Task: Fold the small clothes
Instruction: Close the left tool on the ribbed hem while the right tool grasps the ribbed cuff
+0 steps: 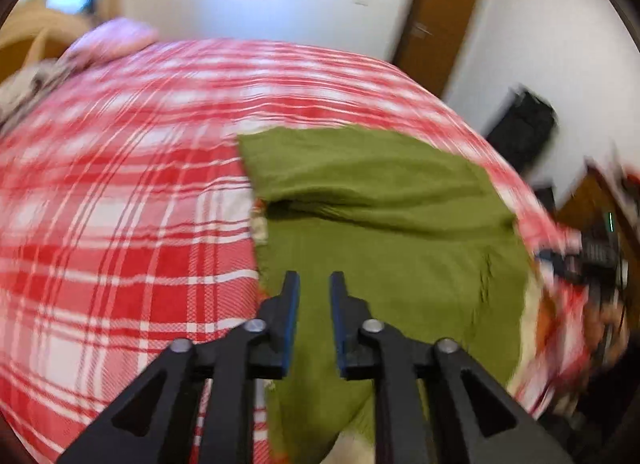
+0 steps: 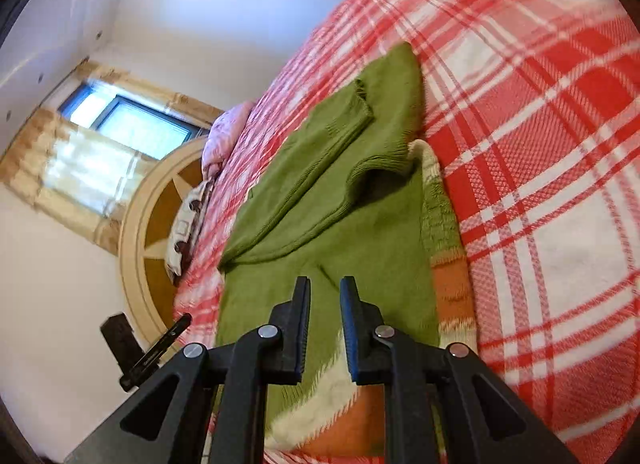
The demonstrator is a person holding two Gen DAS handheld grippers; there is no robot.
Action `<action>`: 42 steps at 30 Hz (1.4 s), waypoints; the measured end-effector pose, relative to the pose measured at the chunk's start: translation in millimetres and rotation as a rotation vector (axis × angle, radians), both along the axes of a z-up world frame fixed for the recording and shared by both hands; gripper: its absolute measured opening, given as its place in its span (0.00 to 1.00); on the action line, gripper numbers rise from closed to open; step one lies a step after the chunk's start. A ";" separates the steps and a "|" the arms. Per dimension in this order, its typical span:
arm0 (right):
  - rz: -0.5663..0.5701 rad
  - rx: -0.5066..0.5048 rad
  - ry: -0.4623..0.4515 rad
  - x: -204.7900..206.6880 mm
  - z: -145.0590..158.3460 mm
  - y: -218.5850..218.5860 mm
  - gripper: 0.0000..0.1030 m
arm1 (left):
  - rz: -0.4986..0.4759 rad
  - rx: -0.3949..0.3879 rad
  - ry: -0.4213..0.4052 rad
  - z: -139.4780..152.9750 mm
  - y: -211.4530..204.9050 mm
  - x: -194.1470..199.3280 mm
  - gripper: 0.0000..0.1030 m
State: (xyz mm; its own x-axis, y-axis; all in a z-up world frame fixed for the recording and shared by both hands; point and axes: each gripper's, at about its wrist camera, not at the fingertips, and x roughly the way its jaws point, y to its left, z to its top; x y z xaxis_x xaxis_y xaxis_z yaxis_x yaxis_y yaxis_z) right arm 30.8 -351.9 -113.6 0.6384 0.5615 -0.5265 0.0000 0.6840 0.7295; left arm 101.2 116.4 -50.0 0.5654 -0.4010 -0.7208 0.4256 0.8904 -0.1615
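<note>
Near the bed (image 2: 540, 144) edge, my green sweater (image 2: 340, 192) lies part-folded, sleeve tucked, both grippers (image 1: 314, 284) (image 2: 325, 288) spread, empty, final folds left.

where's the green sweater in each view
Left wrist: the green sweater fills centre to right, just beyond the open left gripper.
Right wrist: it runs from the centre up toward the top, ahead of the open right gripper, with a sleeve folded across it.
Shared landmark: the red plaid bedspread it lies on, also at right in the right wrist view.
</note>
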 end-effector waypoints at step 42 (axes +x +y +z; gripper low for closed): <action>0.417 -0.772 -0.071 41.2 -8.6 124.7 0.10 | -0.338 0.092 0.061 -49.0 -50.6 -64.8 0.15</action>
State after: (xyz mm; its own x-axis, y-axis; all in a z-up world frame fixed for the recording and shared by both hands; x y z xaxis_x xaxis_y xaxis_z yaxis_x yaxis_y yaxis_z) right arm 72.0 -227.3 -122.3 0.5062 0.2602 -0.8223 -0.3877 0.9203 0.0525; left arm 36.4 65.8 -99.0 0.3668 -0.4901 -0.7908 0.6905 0.7130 -0.1216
